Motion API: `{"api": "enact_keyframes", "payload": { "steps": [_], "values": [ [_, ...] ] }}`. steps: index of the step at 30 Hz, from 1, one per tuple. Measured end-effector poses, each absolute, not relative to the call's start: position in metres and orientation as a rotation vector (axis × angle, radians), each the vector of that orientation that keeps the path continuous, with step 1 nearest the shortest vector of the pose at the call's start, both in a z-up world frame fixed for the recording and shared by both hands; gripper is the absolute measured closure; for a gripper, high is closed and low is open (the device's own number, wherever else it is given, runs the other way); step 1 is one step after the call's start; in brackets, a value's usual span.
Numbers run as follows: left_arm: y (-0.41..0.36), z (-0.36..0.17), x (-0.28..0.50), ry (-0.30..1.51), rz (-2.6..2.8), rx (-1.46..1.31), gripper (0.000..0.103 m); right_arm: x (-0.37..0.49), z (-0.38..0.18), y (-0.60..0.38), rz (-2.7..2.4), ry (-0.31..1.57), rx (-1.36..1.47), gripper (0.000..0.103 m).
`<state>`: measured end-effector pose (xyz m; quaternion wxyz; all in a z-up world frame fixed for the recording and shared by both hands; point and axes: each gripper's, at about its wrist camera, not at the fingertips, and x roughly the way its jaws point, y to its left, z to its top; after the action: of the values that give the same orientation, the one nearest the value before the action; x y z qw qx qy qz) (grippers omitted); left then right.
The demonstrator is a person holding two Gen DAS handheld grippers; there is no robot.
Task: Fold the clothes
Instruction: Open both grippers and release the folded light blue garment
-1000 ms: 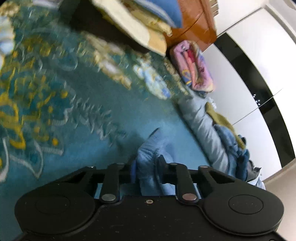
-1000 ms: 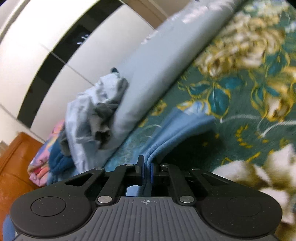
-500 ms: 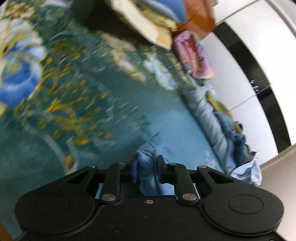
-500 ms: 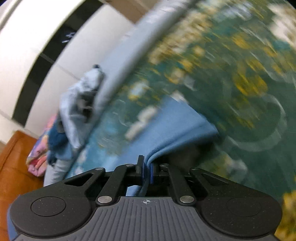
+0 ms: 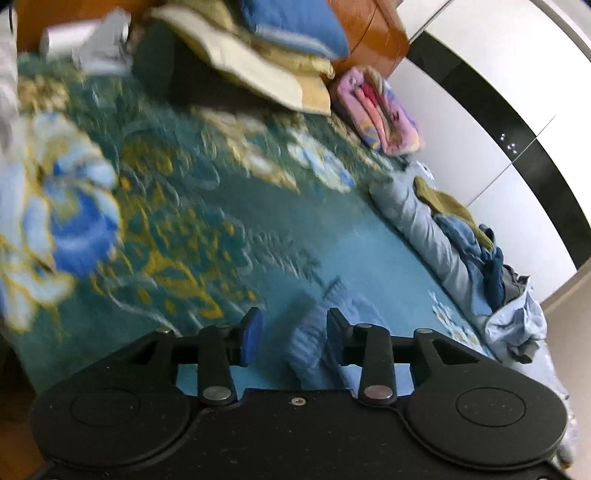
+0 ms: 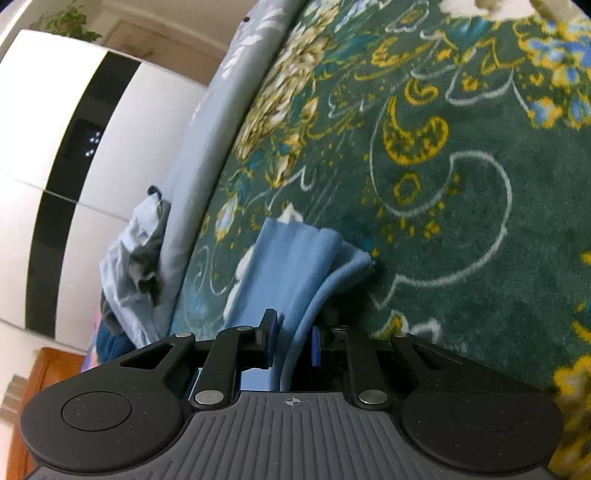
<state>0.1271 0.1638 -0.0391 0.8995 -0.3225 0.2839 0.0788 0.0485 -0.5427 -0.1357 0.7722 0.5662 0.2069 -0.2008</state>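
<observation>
A light blue garment [image 6: 295, 258] lies folded on the green flowered bedspread [image 6: 443, 184]. In the left wrist view its ribbed edge [image 5: 314, 339] sits between my fingers, close to the right one. My left gripper [image 5: 293, 332] is open, its jaws wide apart around the cloth. My right gripper [image 6: 293, 338] is open too, with a fold of the garment passing loosely between its jaws. The bedspread also shows in the left wrist view [image 5: 184, 206].
A pile of loose clothes [image 5: 480, 251] lies on a grey quilt [image 5: 417, 225] along the bed's far edge, by a white and black wardrobe [image 5: 498, 110]. A pink folded blanket [image 5: 380, 107] and stacked pillows [image 5: 277, 48] lie near the wooden headboard [image 5: 369, 33].
Both grippers were shut on the blue garment and carried it across the bed. Now both have opened and the garment rests on the bedspread.
</observation>
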Motion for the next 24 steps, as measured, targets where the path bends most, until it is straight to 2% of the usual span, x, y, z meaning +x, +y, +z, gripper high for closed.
{"api": "enact_keyframes", "payload": {
  "steps": [1, 4, 8, 12, 15, 19, 24],
  "values": [
    [0.161, -0.034, 0.126, 0.581, 0.144, -0.651, 0.065, 0.048, -0.134, -0.543, -0.445, 0.448, 1.22, 0.096],
    [0.148, -0.024, 0.13, 0.558, 0.056, -0.617, 0.064, 0.046, -0.129, -0.548, -0.477, 0.471, 1.199, 0.098],
    [0.124, -0.033, 0.149, 0.581, -0.067, -0.593, 0.061, 0.054, -0.113, -0.539, -0.478, 0.492, 1.057, 0.099],
    [0.115, -0.068, 0.176, 0.702, -0.022, -0.577, 0.062, 0.046, -0.097, -0.535, -0.475, 0.478, 1.035, 0.099],
    [0.119, -0.07, 0.173, 0.7, -0.046, -0.591, 0.061, 0.059, -0.078, -0.526, -0.46, 0.471, 0.983, 0.099],
    [0.134, -0.052, 0.155, 0.627, -0.067, -0.63, 0.052, 0.086, -0.023, -0.493, -0.393, 0.451, 0.729, 0.099],
    [0.156, -0.045, 0.141, 0.582, 0.005, -0.704, 0.049, 0.119, 0.03, -0.418, -0.238, 0.448, 0.419, 0.099]
  ]
}}
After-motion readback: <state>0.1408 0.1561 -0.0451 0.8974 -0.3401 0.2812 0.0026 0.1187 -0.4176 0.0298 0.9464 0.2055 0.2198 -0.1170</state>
